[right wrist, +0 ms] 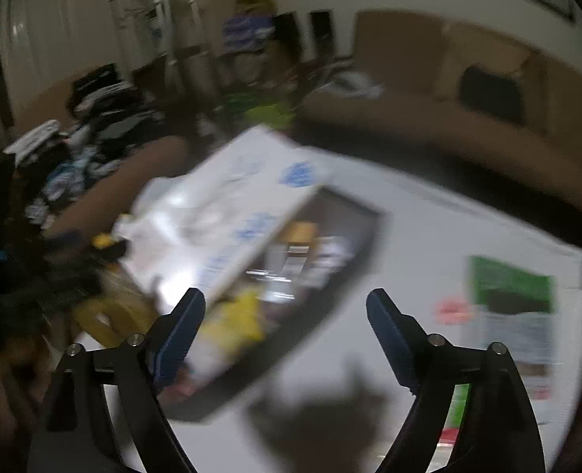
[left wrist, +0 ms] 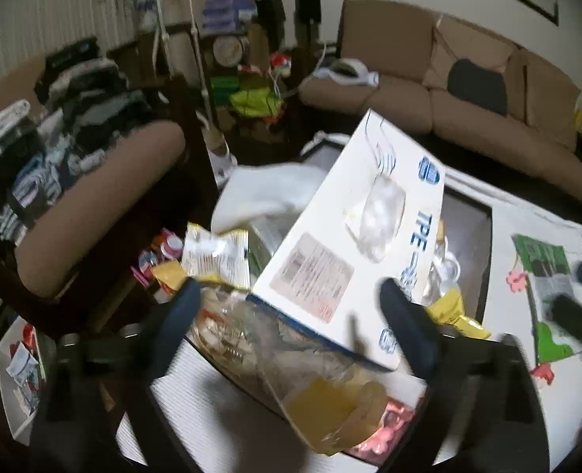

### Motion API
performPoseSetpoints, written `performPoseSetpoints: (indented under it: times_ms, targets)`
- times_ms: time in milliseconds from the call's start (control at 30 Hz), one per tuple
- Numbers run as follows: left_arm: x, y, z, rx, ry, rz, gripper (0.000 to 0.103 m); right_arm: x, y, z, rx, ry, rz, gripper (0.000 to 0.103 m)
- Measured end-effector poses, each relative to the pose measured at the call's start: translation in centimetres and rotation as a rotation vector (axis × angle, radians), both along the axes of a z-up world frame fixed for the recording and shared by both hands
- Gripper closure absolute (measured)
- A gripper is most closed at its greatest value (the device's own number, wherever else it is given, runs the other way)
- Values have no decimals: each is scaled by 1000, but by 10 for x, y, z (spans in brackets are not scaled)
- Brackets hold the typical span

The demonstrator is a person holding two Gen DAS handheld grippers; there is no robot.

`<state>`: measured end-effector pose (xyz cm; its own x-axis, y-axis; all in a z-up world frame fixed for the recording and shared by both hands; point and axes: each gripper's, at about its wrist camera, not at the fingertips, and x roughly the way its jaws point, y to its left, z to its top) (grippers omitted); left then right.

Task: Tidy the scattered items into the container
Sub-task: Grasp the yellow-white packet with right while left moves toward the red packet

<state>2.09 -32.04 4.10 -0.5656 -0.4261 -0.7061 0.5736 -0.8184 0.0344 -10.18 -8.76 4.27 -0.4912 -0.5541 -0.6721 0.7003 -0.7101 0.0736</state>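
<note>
A white glove box with blue print [left wrist: 354, 228] lies tilted on top of the heaped items in the dark-walled container [left wrist: 486, 232]. My left gripper [left wrist: 295, 311] stands open just in front of it; its fingers [left wrist: 184, 311] sit apart at the box's near edge and do not press on it. Below the box lies a clear bag with yellow contents [left wrist: 322, 402]. The right wrist view is blurred. There my right gripper [right wrist: 287, 311] is open and holds nothing, in front of the container [right wrist: 342, 287], with the box [right wrist: 243, 197] slanting over the container's left side.
The container stands on a white table [left wrist: 519, 216] with a green flowered leaflet [left wrist: 543, 268] to the right. A yellow-white snack packet [left wrist: 216, 256] and a yellow wrapper [left wrist: 456, 311] poke out. A brown armchair piled with clothes [left wrist: 74, 149] is left, a brown sofa [left wrist: 488, 90] behind.
</note>
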Motion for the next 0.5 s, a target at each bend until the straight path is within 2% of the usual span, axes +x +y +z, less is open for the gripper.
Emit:
performPoseSetpoints:
  times_ms: [67,133,200,300,367,433,500]
  targets:
    - [0,12,9,-15,42,-37,1,-5,42,1,42,43,-67,9]
    - [-3,30,19,-13,95,-102,0,-11,96,-6,95,43,-142,8]
    - [-10,55,25,19,136,-191,0,-17,143,-17,139,5,-221,8]
    - [-24,102,23,122,151,-362,0,-21,209,-37,170,-89,-347,8]
    - [-42,141,8,237,89,-503,0,-19,246,-47,160,-116,-426,8]
    - [-61,185,-20,346,-34,-649,0,-12,270,-51,174,-45,-533,8]
    - [-71,219,-48,311,-144,-704,0,-4,281,-49,187,46,-634,8]
